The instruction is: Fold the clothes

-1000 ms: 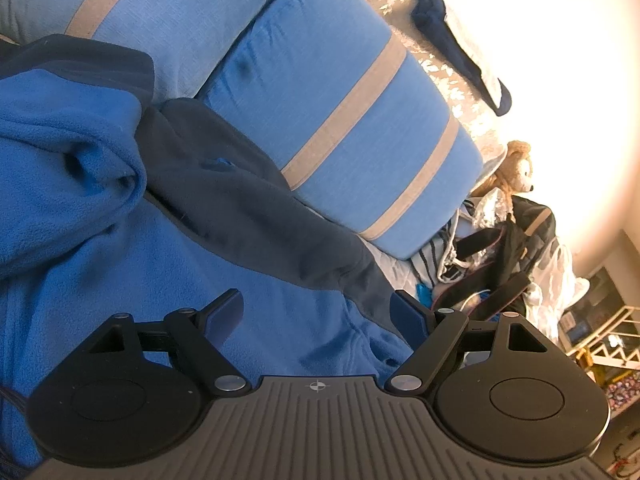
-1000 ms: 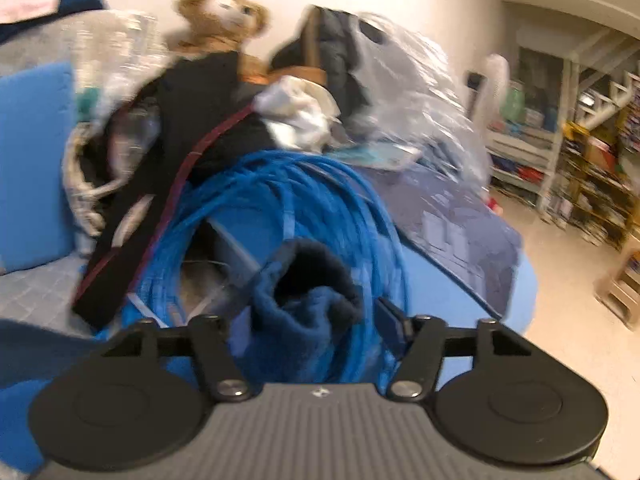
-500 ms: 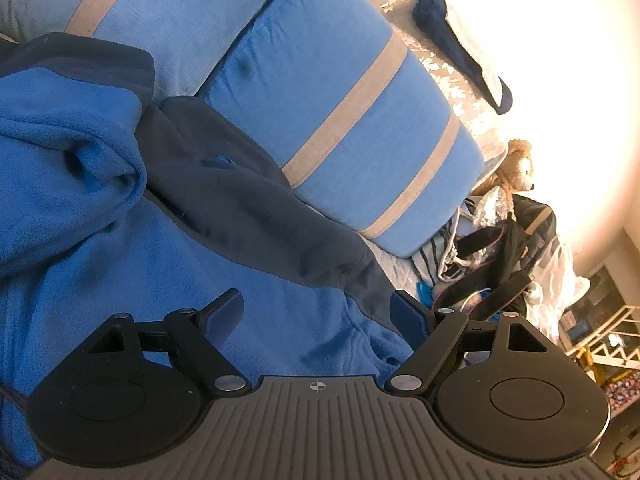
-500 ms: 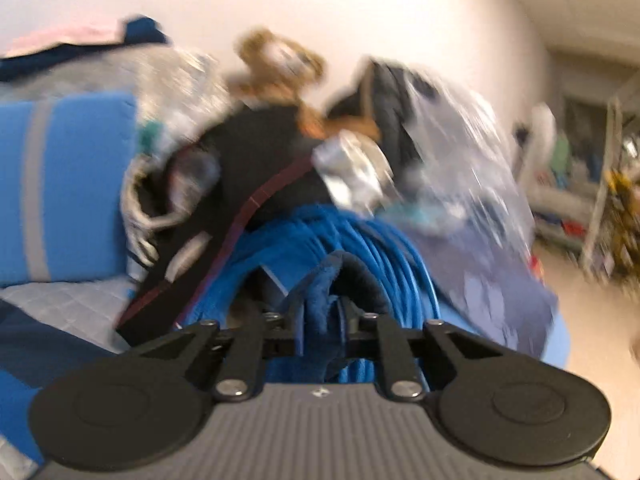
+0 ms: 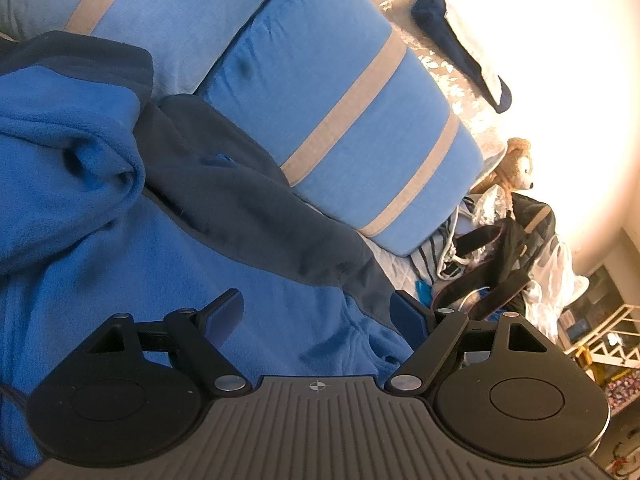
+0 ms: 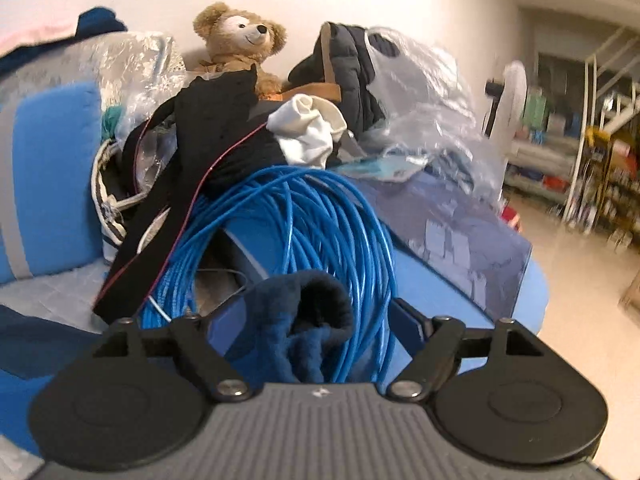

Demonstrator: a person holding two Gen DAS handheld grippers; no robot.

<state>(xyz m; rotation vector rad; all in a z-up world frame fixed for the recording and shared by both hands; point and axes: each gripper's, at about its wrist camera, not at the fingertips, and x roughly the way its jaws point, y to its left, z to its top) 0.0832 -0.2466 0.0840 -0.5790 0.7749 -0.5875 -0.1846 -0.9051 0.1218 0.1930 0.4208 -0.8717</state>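
Observation:
A blue fleece jacket (image 5: 100,248) with dark navy panels (image 5: 248,216) lies spread out, filling the left wrist view. My left gripper (image 5: 318,306) hovers open just over it, with blue fleece below the gap and nothing pinched. In the right wrist view a navy cuff of the fleece (image 6: 308,320) stands bunched between the jaws of my right gripper (image 6: 316,316). Those jaws are opening and stand wide, their pads clear of the cuff on both sides.
Blue cushions with grey stripes (image 5: 344,120) lean behind the jacket. A coil of blue cable (image 6: 304,216) lies just past the cuff, with a black garment (image 6: 208,148), a white cloth (image 6: 308,132), plastic bags (image 6: 424,112) and a teddy bear (image 6: 240,44) piled behind. Shelving (image 6: 592,132) stands far right.
The right gripper closed on the navy cuff half a second ago and has now spread wide again, leaving the cuff loose between its jaws. The left gripper and the jacket have not moved.

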